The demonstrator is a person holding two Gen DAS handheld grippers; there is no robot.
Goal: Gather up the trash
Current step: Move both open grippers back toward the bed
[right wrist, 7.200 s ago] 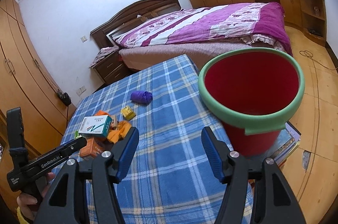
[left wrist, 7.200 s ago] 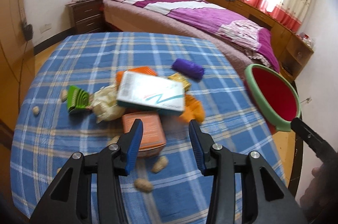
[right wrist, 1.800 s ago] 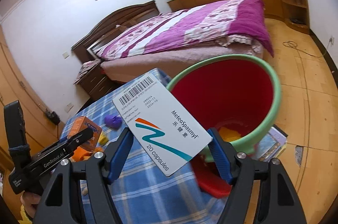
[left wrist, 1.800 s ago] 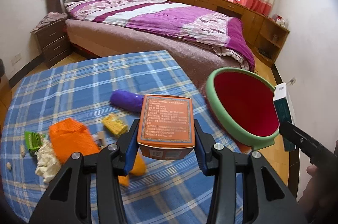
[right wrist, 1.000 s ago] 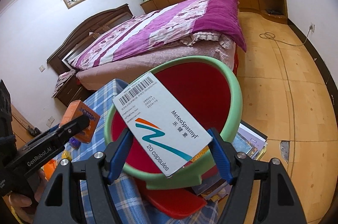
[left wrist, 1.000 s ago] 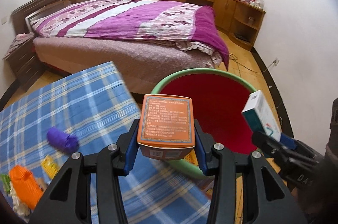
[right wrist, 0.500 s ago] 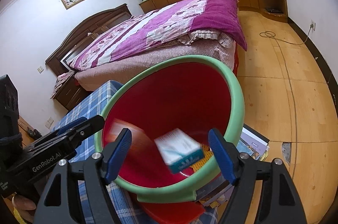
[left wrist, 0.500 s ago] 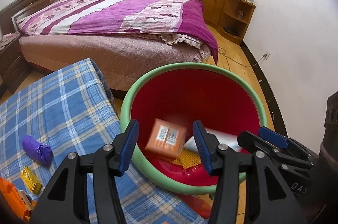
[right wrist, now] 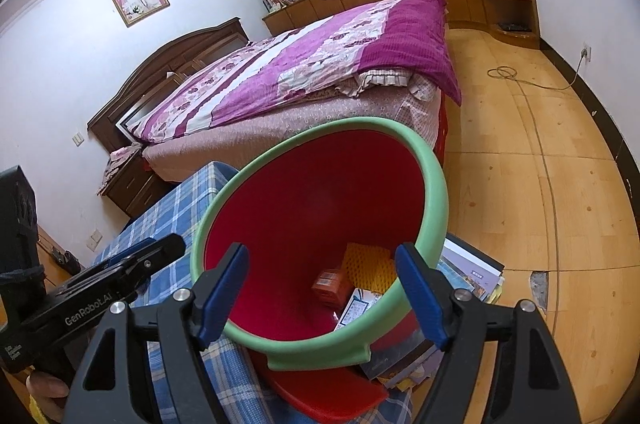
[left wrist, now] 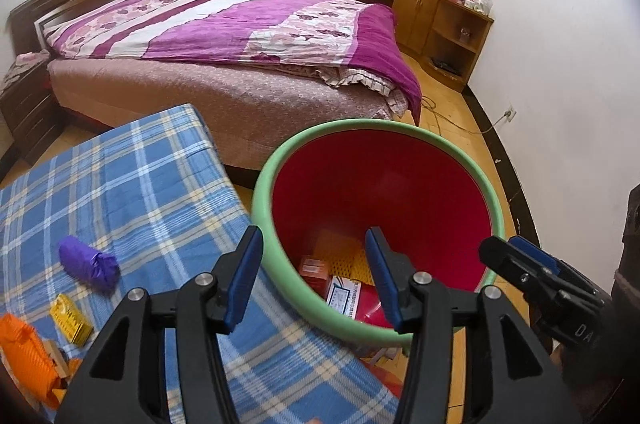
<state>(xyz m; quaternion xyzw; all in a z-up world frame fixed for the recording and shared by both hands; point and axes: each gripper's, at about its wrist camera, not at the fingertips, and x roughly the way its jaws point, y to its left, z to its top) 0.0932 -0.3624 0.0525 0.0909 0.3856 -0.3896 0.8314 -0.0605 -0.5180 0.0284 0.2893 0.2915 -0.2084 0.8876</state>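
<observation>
Grippers both empty: left gripper (left wrist: 314,274) and right gripper (right wrist: 320,296) spread over red bin (left wrist: 276,160). Orange box (right wrist: 330,282) and white box (right wrist: 354,308) lie inside. Recommended: swing toward 9 o'clock for purple wad (left wrist: 88,264) on checked cloth (left wrist: 132,184), clearing the rim.
</observation>
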